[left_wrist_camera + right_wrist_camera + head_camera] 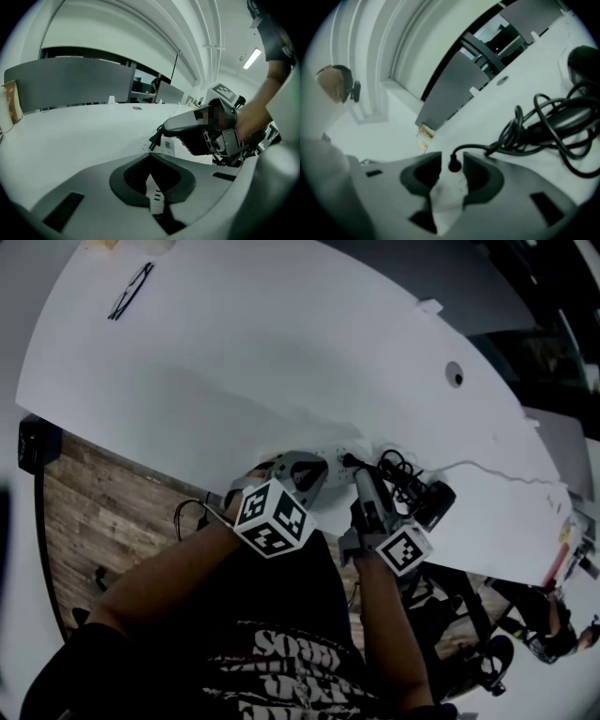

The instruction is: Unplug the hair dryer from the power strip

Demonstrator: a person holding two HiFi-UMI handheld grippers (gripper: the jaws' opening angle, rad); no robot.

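Note:
A white power strip (330,457) lies near the front edge of the white table (234,362). My left gripper (305,472) is shut on its end, and the white strip (153,188) shows between the pads of this gripper (151,161). A black plug (453,164) stands on the strip (447,190), its cord (543,126) coiling away to the right. My right gripper (452,161) is open around the plug, with a gap at the left pad. The left gripper view shows the right gripper (206,126) over the plug (154,138). The black hair dryer (436,504) lies to the right.
A pair of glasses (129,292) rests at the far left of the table. A round cable hole (455,374) and a thin white cable (492,472) are to the right. A grey partition (70,86) stands behind the table, and wooden floor (103,512) lies below its edge.

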